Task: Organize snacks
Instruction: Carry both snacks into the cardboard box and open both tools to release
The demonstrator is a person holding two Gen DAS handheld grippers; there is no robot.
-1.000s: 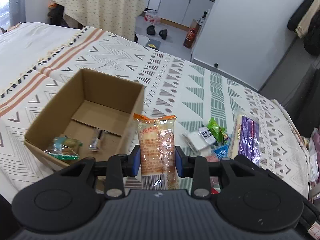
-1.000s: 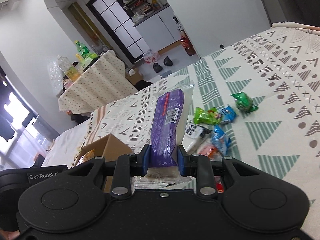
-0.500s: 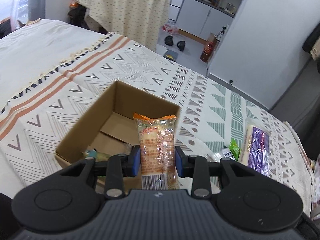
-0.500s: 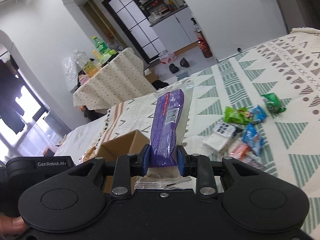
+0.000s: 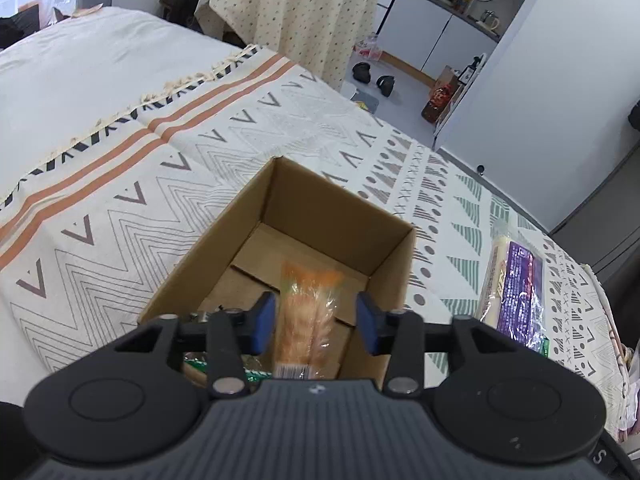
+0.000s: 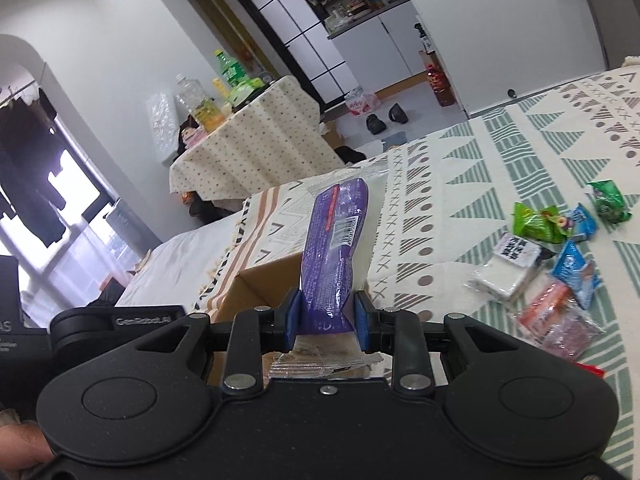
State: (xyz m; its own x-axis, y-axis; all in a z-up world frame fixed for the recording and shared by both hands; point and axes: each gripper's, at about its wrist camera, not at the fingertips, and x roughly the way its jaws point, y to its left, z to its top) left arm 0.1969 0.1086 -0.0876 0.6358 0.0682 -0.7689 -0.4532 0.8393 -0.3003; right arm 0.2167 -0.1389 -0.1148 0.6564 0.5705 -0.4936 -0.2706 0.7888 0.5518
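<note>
Since half a second ago the left gripper [image 5: 316, 322] has spread its jaws and the orange pack [image 5: 306, 320] is blurred between them, loose and dropping into the box [image 5: 320, 200]. The step in hand is the left drop. The right gripper [image 6: 327, 322] pinches the purple pack [image 6: 332, 256] just right of the box; next it likely must swing over the box and release. More snacks [image 6: 548, 264] lie further right of the box.

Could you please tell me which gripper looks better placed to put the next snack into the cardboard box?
Right gripper: it grips the purple packet near the box. The left gripper is open, its orange packet dropping.
</note>
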